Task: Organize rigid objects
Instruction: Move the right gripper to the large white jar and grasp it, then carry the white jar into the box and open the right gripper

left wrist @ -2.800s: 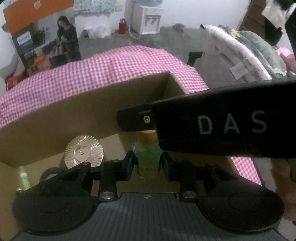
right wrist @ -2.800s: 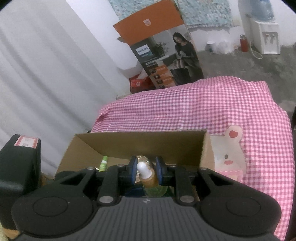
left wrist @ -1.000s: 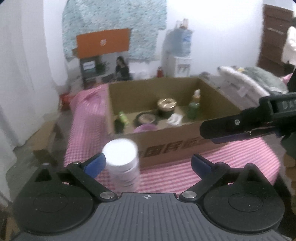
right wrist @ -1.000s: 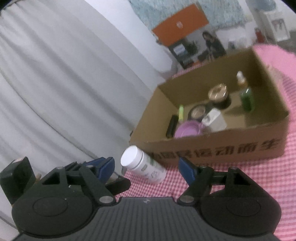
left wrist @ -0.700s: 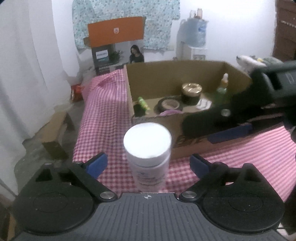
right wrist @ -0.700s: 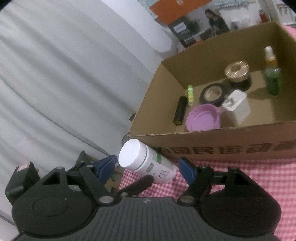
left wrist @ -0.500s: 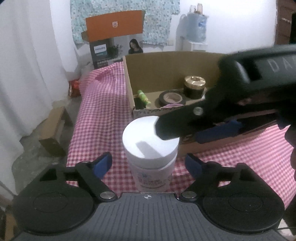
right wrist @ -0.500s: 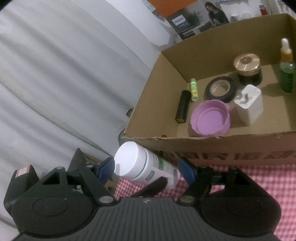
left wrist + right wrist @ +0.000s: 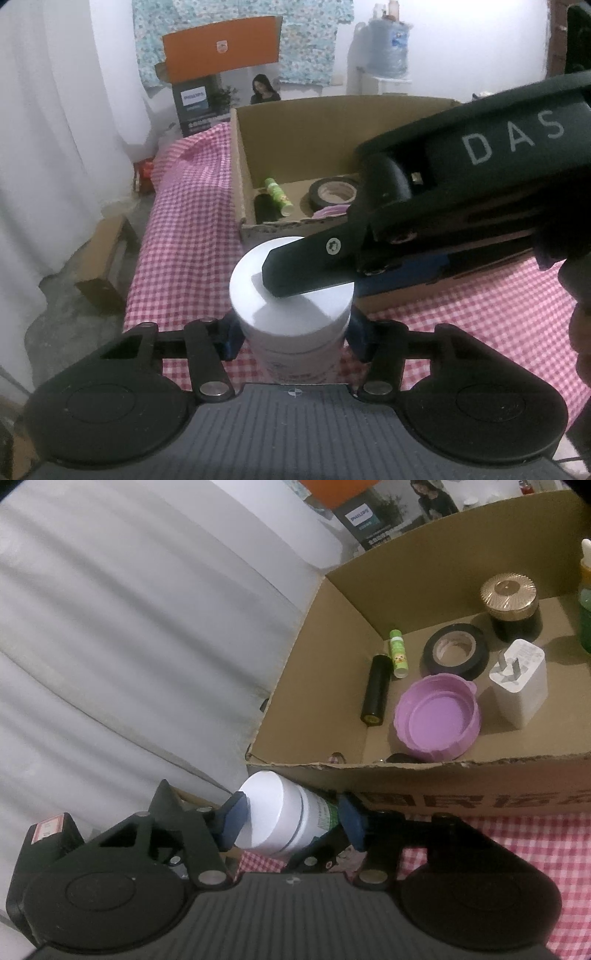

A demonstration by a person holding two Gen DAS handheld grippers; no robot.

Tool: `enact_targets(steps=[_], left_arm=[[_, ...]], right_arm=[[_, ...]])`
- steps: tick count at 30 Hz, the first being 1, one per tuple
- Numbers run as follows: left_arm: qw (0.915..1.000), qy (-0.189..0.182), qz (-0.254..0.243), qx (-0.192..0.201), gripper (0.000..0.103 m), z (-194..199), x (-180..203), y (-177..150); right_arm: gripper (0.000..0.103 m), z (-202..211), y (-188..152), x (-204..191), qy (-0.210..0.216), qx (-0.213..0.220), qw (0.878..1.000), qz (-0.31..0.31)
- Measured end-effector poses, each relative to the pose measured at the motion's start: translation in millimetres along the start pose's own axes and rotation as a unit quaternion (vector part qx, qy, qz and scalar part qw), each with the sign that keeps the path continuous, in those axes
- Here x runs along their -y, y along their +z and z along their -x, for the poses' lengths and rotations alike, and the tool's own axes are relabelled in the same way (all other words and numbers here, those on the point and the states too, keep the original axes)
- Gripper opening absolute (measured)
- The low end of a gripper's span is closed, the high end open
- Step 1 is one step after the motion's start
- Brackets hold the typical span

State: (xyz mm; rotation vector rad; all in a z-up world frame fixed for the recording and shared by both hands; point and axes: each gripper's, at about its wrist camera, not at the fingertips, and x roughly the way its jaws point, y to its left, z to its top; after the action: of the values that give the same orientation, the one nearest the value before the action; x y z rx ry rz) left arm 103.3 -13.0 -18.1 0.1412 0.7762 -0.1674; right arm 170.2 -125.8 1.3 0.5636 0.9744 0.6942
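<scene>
Bottle (image 9: 291, 317), round, smooth, white-capped, is standing beside the cardboard box (image 9: 314, 122) edge while both claws, left (image 9: 290, 338) and right (image 9: 291, 821), are closing on it.

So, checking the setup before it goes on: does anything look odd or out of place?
Both grippers, left and right, are closing on the same white-capped plastic bottle, outside the cardboard box. Its torn front rim is the only damage.

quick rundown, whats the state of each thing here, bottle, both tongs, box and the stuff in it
white bottle: upright on the checked cloth, cap on, outside the box
left tongs: closing around the bottle's body
right tongs: closing around the bottle near its cap
cardboard box: open on top
purple lid: lying inside up, in the box
black tape roll: lying flat
gold-lidded jar: upright, lid on
</scene>
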Motion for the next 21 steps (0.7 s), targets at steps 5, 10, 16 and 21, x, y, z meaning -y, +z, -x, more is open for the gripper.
enact_targets(steps=[5, 10, 16, 21], left_arm=[[0.9999, -0.013, -0.008, -0.005, 0.053, 7, 11, 0], [0.9996, -0.021, -0.015, -0.008, 0.053, 10, 22, -1], [0.9992, -0.026, -0.029, -0.011, 0.053, 11, 34, -2], [0.9988, -0.027, -0.038, -0.012, 0.053, 14, 43, -3]], right_arm=[[0.054, 6, -4, 2, 0.001, 0.003, 1.000, -0.005], [0.055, 16, -9, 4, -0.003, 0.007, 1.000, -0.007], [0.055, 32, -15, 10, -0.007, 0.014, 1.000, -0.012], [0.055, 40, -20, 15, -0.008, 0.019, 1.000, -0.020]])
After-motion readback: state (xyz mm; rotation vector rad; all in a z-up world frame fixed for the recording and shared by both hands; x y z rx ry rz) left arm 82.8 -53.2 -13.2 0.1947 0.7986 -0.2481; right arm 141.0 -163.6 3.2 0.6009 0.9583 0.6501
